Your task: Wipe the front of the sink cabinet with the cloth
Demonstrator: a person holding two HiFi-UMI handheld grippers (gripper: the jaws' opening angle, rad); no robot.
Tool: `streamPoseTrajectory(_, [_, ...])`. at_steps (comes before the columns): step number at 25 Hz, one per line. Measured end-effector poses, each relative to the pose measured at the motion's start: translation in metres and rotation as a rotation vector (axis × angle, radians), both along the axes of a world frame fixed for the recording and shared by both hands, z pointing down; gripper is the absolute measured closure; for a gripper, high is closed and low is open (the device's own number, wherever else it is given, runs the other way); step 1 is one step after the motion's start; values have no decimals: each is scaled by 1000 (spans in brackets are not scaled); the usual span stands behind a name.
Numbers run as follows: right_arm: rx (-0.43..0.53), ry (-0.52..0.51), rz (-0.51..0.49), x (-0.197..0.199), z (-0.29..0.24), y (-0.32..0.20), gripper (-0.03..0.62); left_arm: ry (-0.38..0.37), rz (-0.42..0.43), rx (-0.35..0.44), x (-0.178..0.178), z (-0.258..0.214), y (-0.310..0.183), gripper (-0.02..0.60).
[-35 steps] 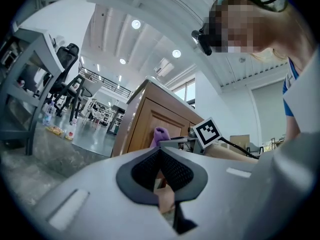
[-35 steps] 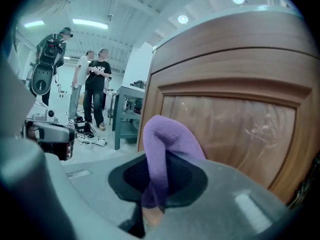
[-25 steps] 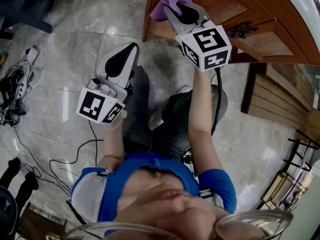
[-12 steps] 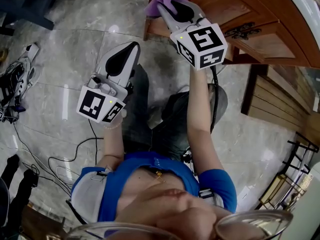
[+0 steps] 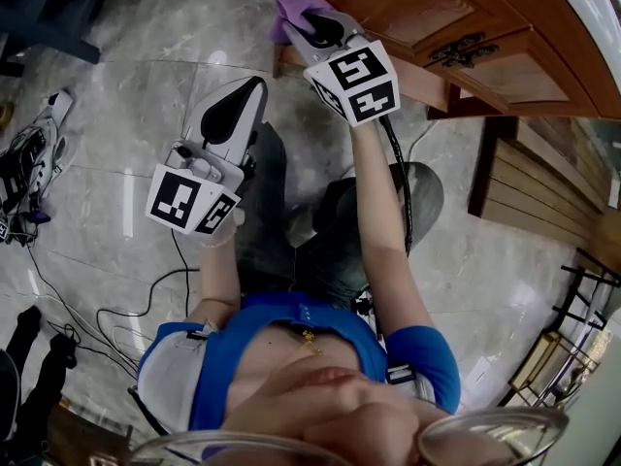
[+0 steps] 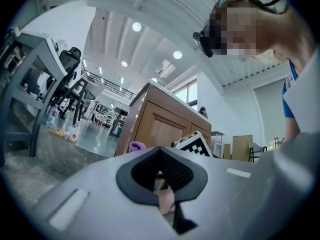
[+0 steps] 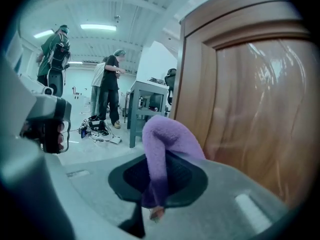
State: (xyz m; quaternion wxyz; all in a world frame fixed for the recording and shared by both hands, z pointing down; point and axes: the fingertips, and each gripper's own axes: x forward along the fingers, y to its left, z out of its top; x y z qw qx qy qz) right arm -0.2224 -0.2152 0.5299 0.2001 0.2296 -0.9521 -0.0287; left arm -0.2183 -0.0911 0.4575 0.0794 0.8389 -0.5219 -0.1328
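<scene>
At the upper right of the head view, the wooden sink cabinet (image 5: pixel 427 8) fills the frame's top edge, with its left corner post just beside the work. In my judgement, wiping this front well means pressing the cloth flat against the panel and running it in long, overlapping passes from that corner toward the right. The hard jaw tips should stay off the varnish, so only fabric rubs the wood. The right gripper (image 5: pixel 309 25) is raised at upper centre against the cabinet's left end. Its jaws are clenched on the cloth, and its own view shows the glossy panel close on the right. The left gripper (image 5: pixel 250 90) hangs lower and to the left, above the floor and apart from the cabinet. Its jaws are closed together with nothing between them. The cloth (image 7: pixel 161 139) is a small, soft, fuzzy purple piece. It is pinched low between the right jaws and humps up out of them in a rounded fold, bunched rather than spread, so little of it may reach the wood unless it is pressed in.
</scene>
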Motion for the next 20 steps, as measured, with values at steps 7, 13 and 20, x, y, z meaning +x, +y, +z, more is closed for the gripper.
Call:
streamPoseTrajectory(7, [13, -6, -4, -1, 5, 1, 542, -7, 5, 4, 4, -3, -1, 581])
streamPoseTrajectory(13, [16, 5, 13, 9, 7, -1, 542, -12, 29, 5, 13, -4, -3, 581])
streamPoseTrajectory(20, [15, 22, 73, 37, 8, -9, 542, -6, 70, 2, 27, -1, -10, 581])
